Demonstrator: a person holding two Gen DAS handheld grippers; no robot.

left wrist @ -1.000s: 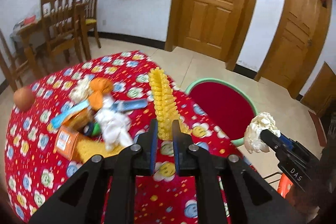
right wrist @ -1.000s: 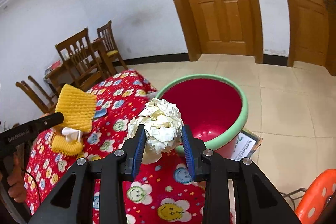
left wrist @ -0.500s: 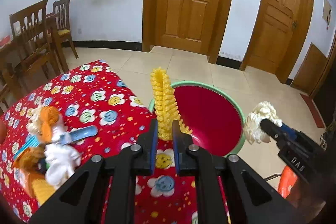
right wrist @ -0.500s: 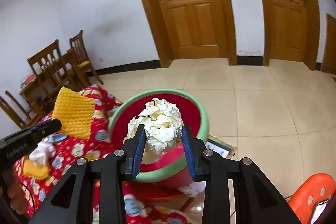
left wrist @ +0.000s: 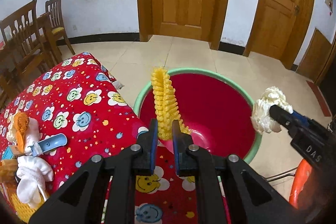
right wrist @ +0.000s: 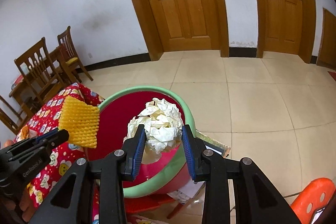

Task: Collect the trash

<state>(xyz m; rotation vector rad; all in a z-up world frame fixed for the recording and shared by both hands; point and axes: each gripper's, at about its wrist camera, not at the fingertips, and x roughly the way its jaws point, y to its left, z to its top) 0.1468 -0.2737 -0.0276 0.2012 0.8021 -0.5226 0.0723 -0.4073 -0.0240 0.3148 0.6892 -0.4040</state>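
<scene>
Over the red basin (right wrist: 117, 119), the right hand-held gripper (right wrist: 163, 144) squeezes a crumpled paper ball (right wrist: 159, 125). At nine o'clock, the left hand-held gripper (left wrist: 164, 135) pinches a yellow foam net (left wrist: 164, 106) beside the table (left wrist: 79, 98).

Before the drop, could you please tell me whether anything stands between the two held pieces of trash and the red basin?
Nothing visible does. The left hand-held gripper holds the yellow foam net over the red basin, whose inside looks bare. The right hand-held gripper holds the crumpled paper ball above its near rim.
</scene>
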